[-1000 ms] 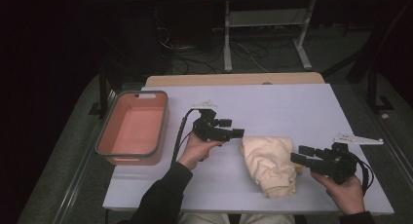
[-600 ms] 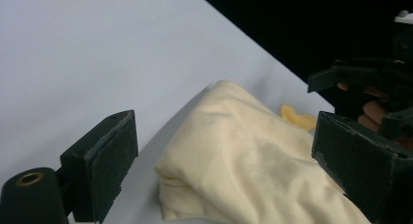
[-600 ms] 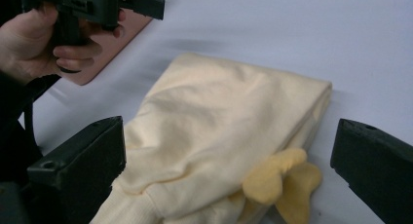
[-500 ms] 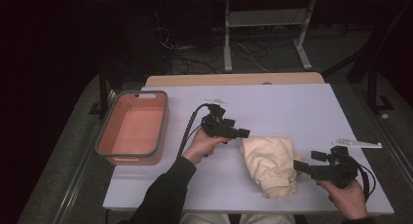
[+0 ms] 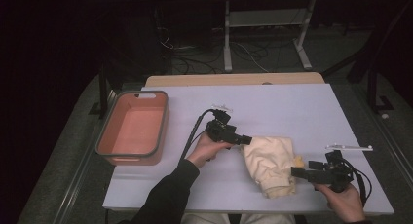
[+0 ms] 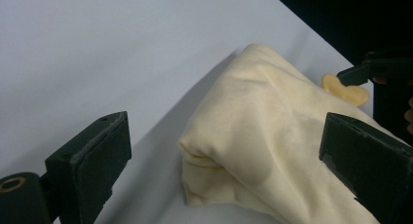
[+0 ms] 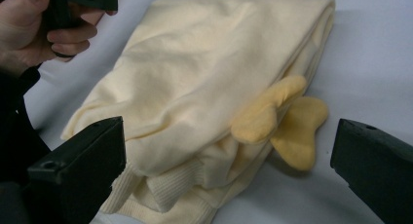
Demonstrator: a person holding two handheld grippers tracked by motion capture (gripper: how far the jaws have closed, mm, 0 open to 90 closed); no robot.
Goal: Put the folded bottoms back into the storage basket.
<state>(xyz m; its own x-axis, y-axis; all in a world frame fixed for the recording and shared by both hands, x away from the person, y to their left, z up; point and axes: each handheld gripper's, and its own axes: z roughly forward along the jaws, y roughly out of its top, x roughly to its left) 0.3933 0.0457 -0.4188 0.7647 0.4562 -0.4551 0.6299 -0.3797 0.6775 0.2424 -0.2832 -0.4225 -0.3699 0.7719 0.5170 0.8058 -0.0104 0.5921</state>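
While the folded cream garment (image 5: 270,164) lies on the white table (image 5: 292,107) between the two hands, the left hand-held gripper (image 5: 246,140) sits at its upper left corner, its jaws wide after just opening, the cloth ahead of them and ungripped. The right hand-held gripper (image 5: 298,173) points at the garment's right edge, jaws fully apart, holding nothing. Two yellow tabs (image 7: 282,121) poke out from that edge. A salmon bin (image 5: 132,127) stands well apart at the left.
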